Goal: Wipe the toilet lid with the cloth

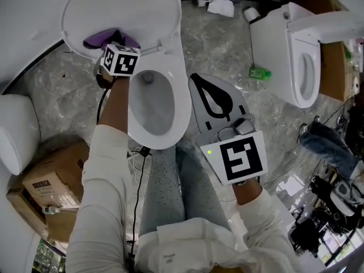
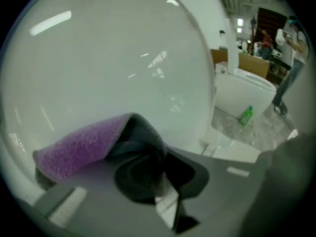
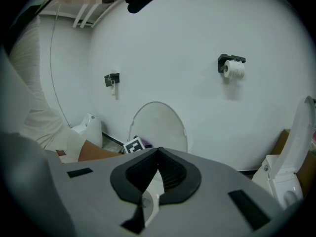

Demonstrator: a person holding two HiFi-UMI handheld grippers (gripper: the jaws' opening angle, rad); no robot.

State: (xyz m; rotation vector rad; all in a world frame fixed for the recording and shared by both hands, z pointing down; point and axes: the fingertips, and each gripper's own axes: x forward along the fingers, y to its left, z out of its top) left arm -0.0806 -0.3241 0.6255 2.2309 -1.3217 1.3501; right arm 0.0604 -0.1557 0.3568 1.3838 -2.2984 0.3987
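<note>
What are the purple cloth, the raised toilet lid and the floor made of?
The purple cloth looks like microfibre or terry: matte, with a fuzzy nap. The toilet lid is glossy white, probably hard plastic, since ceiling lights reflect sharply in it. The floor is grey with mottled veining, either polished stone or stone-look tile; I can't tell which.

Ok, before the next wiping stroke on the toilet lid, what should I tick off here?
1. Grip: left gripper shut on cloth: ok.
2. Contact: cloth resting against toilet lid: ok.
3. Access: toilet lid raised, inner face exposed: ok.
4. Clearance: right gripper shut, empty, away from the toilet lid: ok.
5. Coverage: whole toilet lid wiped: cannot tell.
</note>
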